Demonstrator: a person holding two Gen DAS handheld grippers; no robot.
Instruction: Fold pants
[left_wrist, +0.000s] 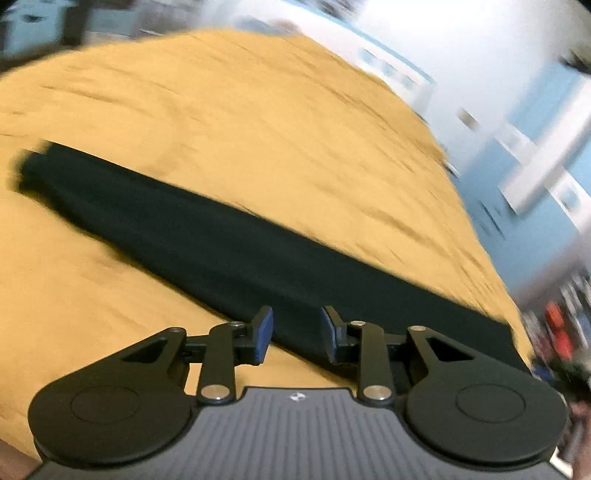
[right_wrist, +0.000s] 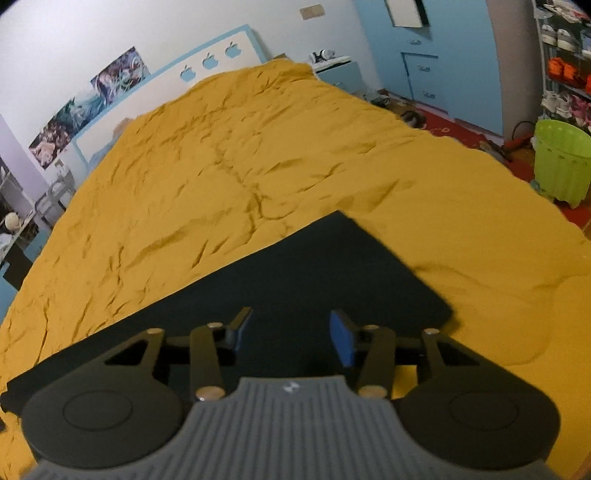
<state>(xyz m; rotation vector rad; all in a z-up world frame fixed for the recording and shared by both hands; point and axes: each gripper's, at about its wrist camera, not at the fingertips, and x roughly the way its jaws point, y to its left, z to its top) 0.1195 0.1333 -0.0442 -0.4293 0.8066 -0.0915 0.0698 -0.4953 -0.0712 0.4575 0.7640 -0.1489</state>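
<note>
The black pants (left_wrist: 207, 236) lie flat on the yellow bedspread (left_wrist: 258, 122), folded lengthwise into a long strip running from far left to near right in the blurred left wrist view. My left gripper (left_wrist: 297, 334) is open and empty, just above the strip's near edge. In the right wrist view the wide end of the pants (right_wrist: 314, 269) lies under my right gripper (right_wrist: 291, 334), which is open and empty above the cloth. The yellow bedspread (right_wrist: 258, 155) stretches beyond it.
A green plastic bin (right_wrist: 561, 162) stands on the red floor right of the bed. Blue cabinets (right_wrist: 424, 70) and a shelf with shoes (right_wrist: 565, 55) line the far right. A white and blue headboard (right_wrist: 207, 62) is at the far end.
</note>
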